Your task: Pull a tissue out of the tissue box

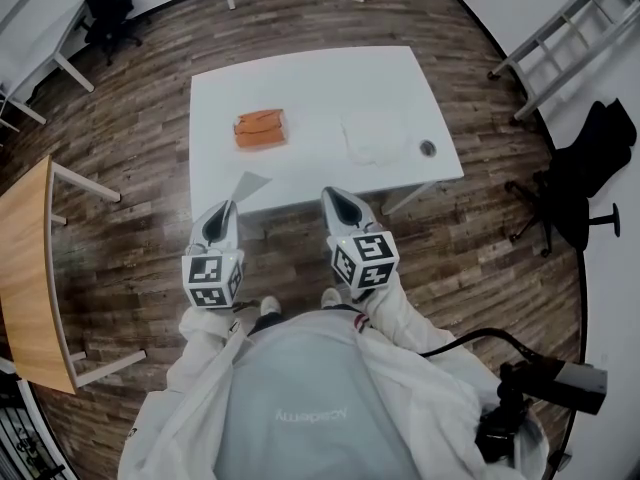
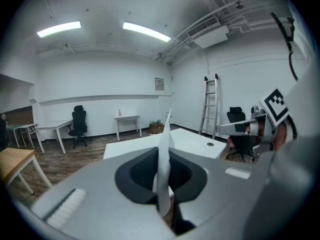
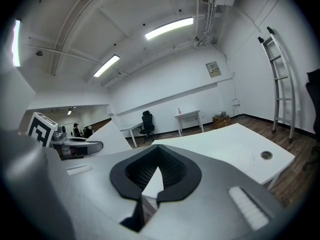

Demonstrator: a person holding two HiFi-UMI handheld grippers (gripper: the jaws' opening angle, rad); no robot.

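Tissue out of box, held in left claw at the surface's near edge.
Left claw (image 1: 228,208) clamped on thin white paper tissue (image 1: 250,182), sheet raised off the white rectangular surface (image 1: 320,83); flat orange tissue box (image 1: 260,128) lies on the surface's left half, apart from the sheet; right claw (image 1: 335,196) together, empty.

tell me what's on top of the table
An orange tissue box, a flat white sheet and a round hole. The tissue in the left tool and the right tool cover parts of the near edge of the table.
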